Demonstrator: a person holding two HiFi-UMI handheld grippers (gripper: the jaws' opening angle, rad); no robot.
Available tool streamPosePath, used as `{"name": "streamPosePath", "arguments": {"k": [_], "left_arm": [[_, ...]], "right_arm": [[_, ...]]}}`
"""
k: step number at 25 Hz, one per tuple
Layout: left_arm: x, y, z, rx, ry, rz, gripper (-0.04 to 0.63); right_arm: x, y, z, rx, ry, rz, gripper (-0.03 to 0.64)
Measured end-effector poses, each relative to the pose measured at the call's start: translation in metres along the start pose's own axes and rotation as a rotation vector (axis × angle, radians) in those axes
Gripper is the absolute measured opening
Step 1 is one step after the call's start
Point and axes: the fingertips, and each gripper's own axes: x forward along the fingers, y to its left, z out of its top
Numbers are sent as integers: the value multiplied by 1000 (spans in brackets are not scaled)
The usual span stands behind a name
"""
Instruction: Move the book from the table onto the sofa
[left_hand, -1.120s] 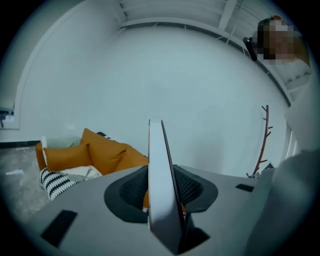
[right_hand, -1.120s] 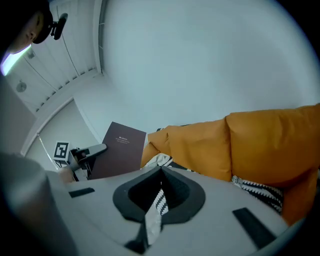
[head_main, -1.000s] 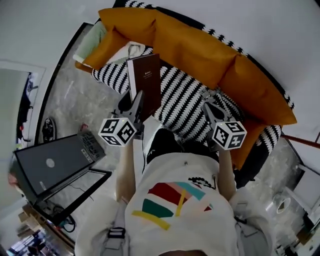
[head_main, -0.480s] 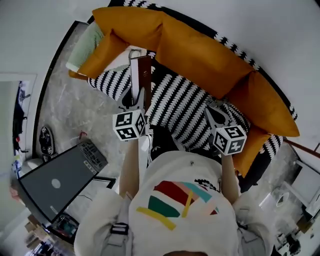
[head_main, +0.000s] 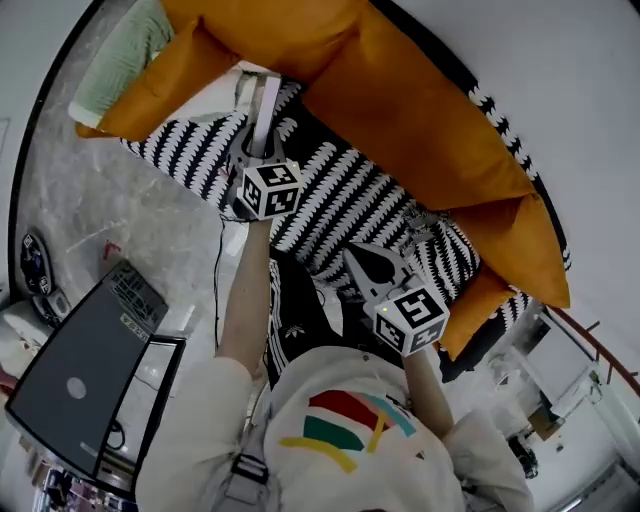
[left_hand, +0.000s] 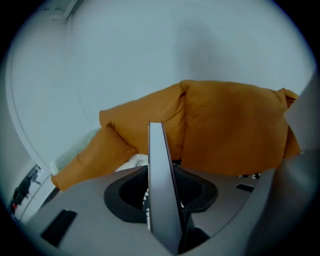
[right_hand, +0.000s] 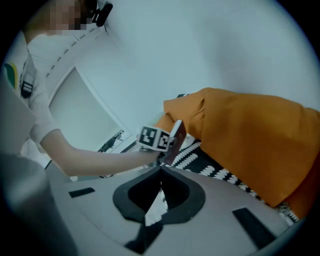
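Pinching the slim brown book (left_hand: 161, 165) upright in my left tongs (head_main: 255, 158) at the upper left, I hold it over the orange-cushioned striped sofa (head_main: 420, 120) to lay it down, my right tongs (right_hand: 160, 172) pressed together, empty.

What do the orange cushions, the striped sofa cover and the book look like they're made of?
Orange cushions: probably matte woven fabric; soft creases and puffy corners. Striped sofa cover: likely a textile, black-and-white pattern, no shine. Book: seemingly a stiff, smooth hardcover; its edge is thin and straight.
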Motion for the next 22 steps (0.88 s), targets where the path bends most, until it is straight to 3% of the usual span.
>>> {"name": "streamPosePath", "arguments": {"k": [2, 4, 7, 10, 13, 22], "left_arm": [[35, -13, -32, -49, 61, -26, 156], [50, -26, -51, -52, 97, -13, 158], [43, -40, -34, -28, 27, 48, 158], [36, -63, -30, -130, 12, -12, 179], [21, -74, -30, -177, 27, -12, 198], [-64, -67, -8, -228, -31, -2, 202]], "right_arm": [[16, 5, -1, 62, -2, 54, 14], [20, 0, -3, 85, 0, 61, 14], [15, -15, -8, 26, 29, 14, 14], [3, -30, -3, 14, 15, -39, 14], [-9, -36, 14, 12, -39, -68, 14], [-32, -13, 45, -35, -134, -21, 14]]}}
